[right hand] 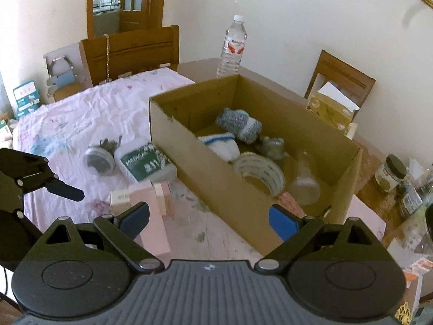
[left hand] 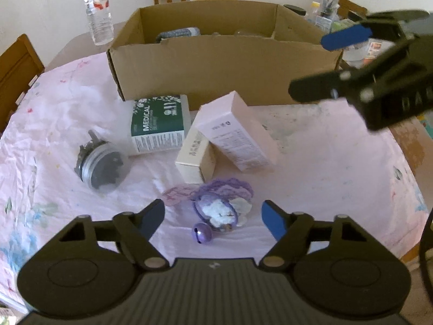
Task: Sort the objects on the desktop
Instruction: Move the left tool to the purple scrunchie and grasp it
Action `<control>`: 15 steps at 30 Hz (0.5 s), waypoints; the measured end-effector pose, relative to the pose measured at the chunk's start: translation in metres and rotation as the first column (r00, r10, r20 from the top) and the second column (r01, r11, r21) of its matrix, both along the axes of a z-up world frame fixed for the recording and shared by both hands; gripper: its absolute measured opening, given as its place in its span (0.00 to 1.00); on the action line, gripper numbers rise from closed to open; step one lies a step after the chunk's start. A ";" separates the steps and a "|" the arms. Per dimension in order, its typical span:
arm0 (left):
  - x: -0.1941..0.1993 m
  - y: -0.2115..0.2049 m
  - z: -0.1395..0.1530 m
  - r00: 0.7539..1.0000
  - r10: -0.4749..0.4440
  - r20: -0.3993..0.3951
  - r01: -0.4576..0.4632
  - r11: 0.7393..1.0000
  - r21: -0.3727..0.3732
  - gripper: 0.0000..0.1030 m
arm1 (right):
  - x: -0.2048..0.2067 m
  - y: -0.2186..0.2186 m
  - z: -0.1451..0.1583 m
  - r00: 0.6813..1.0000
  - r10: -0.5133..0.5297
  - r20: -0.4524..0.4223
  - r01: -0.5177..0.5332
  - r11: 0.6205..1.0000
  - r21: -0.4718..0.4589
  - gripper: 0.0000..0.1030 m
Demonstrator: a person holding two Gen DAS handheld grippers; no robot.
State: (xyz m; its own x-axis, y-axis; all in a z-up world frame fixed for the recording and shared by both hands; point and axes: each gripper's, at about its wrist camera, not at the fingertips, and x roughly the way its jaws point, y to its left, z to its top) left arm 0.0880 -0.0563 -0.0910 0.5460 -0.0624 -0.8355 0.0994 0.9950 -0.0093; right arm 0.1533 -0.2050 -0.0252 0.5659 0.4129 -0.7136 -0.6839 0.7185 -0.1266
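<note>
1. Left gripper: hovering fingers spread, empty, over purple bell trinket lying on tablecloth.
2. Right gripper: hanging released, empty, over cardboard box rim.
3. Pink carton: leaning on cream carton, before the box.

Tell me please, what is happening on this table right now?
A person is sorting loose items into the cardboard box. Both grippers are open and hold nothing. The left gripper hovers over the purple keychain. The right gripper hangs by the box's near wall. The tape roll lies inside; the pink carton and medical bottle remain outside.
</note>
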 end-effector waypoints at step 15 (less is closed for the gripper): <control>0.006 -0.014 -0.022 0.985 0.174 -0.010 -0.174 0.984 -0.028 0.55 | -0.008 -0.018 -0.029 1.000 0.031 0.004 -0.031 0.999 -0.010 0.95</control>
State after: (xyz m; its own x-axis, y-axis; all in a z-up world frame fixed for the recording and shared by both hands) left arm 0.0942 -0.0700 -0.1128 0.5441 0.0089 -0.8390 -0.0750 0.9965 -0.0381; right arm 0.1453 -0.2232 -0.0545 0.5557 0.4229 -0.7158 -0.7052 0.6958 -0.1364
